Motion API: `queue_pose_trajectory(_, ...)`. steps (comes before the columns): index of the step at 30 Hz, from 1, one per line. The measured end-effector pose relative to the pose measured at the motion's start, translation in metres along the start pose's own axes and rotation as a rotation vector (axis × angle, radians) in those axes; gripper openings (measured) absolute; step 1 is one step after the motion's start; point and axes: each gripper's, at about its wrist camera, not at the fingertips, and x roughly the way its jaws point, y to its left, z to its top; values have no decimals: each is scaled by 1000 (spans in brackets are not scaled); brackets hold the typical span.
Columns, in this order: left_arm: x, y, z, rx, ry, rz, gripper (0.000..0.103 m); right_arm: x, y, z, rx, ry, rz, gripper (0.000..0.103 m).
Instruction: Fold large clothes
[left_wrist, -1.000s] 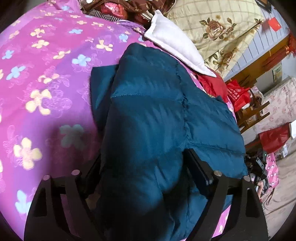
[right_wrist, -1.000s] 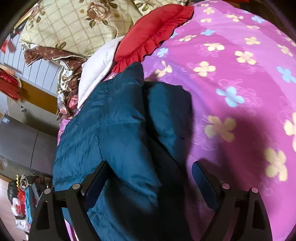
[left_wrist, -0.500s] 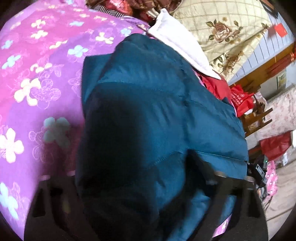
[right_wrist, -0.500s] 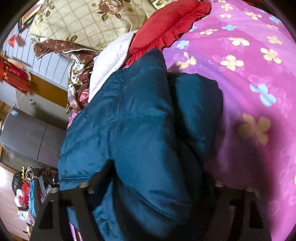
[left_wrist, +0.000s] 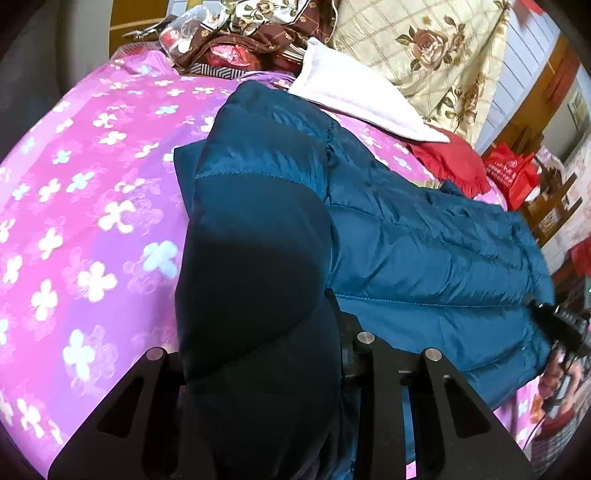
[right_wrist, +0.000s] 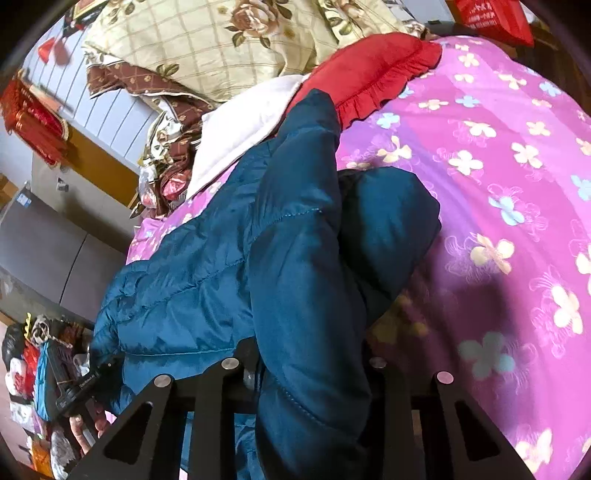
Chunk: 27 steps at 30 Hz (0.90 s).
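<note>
A teal quilted down jacket (left_wrist: 424, 254) lies on a pink flowered bedspread (left_wrist: 85, 206). My left gripper (left_wrist: 258, 354) is shut on a thick fold of the jacket and lifts it off the bed; the fold hides the fingertips. In the right wrist view the same jacket (right_wrist: 207, 266) hangs from my right gripper (right_wrist: 310, 369), which is shut on another fold of it, with the pink bedspread (right_wrist: 517, 177) to the right. The other gripper shows at the jacket's far edge (left_wrist: 561, 328).
A white pillow (left_wrist: 362, 99), a red frilled cushion (right_wrist: 373, 70) and a cream rose-print quilt (left_wrist: 424, 48) lie at the head of the bed. Red bags (left_wrist: 513, 173) and clutter stand on the floor past the bed's edge.
Both grippers have closed on the jacket and raised it. The jacket's near edge has come up off the bedspread and bunches between the fingers.
</note>
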Motion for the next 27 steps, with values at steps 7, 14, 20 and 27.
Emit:
queue_pose_trajectory(7, -15, 2, -19, 13, 15, 19, 28, -11, 3, -18, -10, 6, -7, 29)
queue_pose_trajectory(14, -26, 1, -34, 15, 21, 30, 28, -18, 1, -32, 0, 8, -1, 29)
queue_pose_trajectory(20, -35, 0, -48, 32, 20, 42, 28, -23, -4, -48, 18, 7, 11, 29)
queue_pose_trajectory(27, -42, -3, -61, 56, 4, 70, 28, -27, -10, -59, 31, 8, 19, 29)
